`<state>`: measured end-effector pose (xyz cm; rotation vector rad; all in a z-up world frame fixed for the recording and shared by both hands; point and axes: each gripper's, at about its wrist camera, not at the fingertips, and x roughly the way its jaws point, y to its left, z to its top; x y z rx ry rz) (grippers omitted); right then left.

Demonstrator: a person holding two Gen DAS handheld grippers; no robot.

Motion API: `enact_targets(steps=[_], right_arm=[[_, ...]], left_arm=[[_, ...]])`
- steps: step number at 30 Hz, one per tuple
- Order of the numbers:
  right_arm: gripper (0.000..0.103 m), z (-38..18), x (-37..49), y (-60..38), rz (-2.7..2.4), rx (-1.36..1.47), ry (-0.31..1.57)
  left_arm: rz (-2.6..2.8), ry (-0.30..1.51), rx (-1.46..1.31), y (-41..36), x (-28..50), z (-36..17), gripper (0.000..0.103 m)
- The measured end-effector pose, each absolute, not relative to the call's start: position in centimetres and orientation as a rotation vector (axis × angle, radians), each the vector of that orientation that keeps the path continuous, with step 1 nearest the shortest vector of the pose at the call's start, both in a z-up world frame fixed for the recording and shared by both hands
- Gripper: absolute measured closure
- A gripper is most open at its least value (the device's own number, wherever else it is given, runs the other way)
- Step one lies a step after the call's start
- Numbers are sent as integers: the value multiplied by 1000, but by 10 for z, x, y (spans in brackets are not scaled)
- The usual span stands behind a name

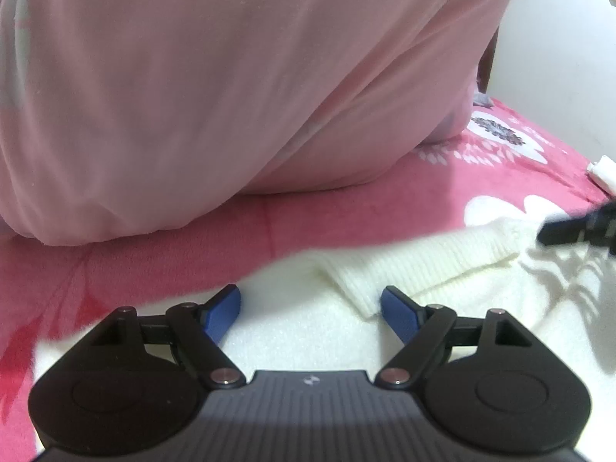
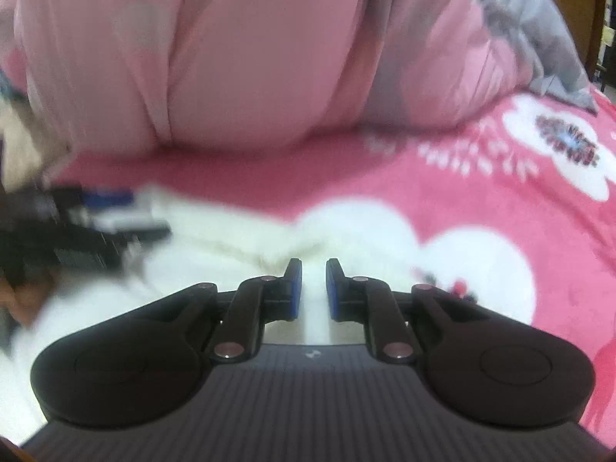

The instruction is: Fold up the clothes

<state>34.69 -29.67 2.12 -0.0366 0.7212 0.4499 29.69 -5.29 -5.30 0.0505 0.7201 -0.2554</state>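
Left gripper (image 1: 310, 310) spread over white sweater (image 1: 292, 342) | right gripper (image 2: 313, 288) narrowed, pinching sweater fabric | bedspread (image 1: 346, 208) supports fold.

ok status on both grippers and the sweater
Left gripper open over the cream knit sweater. Right gripper nearly shut, sweater fabric between its fingers. Pale pink duvet heaped just behind.

Your white sweater (image 1: 404, 269) is overexposed. Right view is blurred, worst at the left edge. Fisheye bends both frames' corners.
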Motion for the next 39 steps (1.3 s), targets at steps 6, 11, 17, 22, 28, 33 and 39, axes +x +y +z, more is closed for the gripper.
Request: enact_targets(steps=[6, 11, 17, 22, 28, 33, 39], right_arm=[[92, 5, 375, -271, 470, -4, 749], [90, -16, 352, -291, 432, 115, 852], [87, 32, 281, -353, 357, 401, 896], [83, 68, 181, -391, 482, 574, 839], [79, 75, 67, -407, 527, 614, 793], [78, 50, -2, -390, 508, 536, 803], [74, 19, -49, -339, 445, 304, 808]], left_arm=[[-253, 720, 51, -59, 292, -52, 21], [-239, 726, 91, -53, 283, -47, 21], [-157, 758, 147, -44, 252, -33, 18], [-121, 750, 71, -23, 196, 0, 20], [-122, 770, 196, -7, 87, 33, 19], [-130, 829, 207, -23, 13, 29, 16], [-82, 874, 166, -45, -51, -2, 14]])
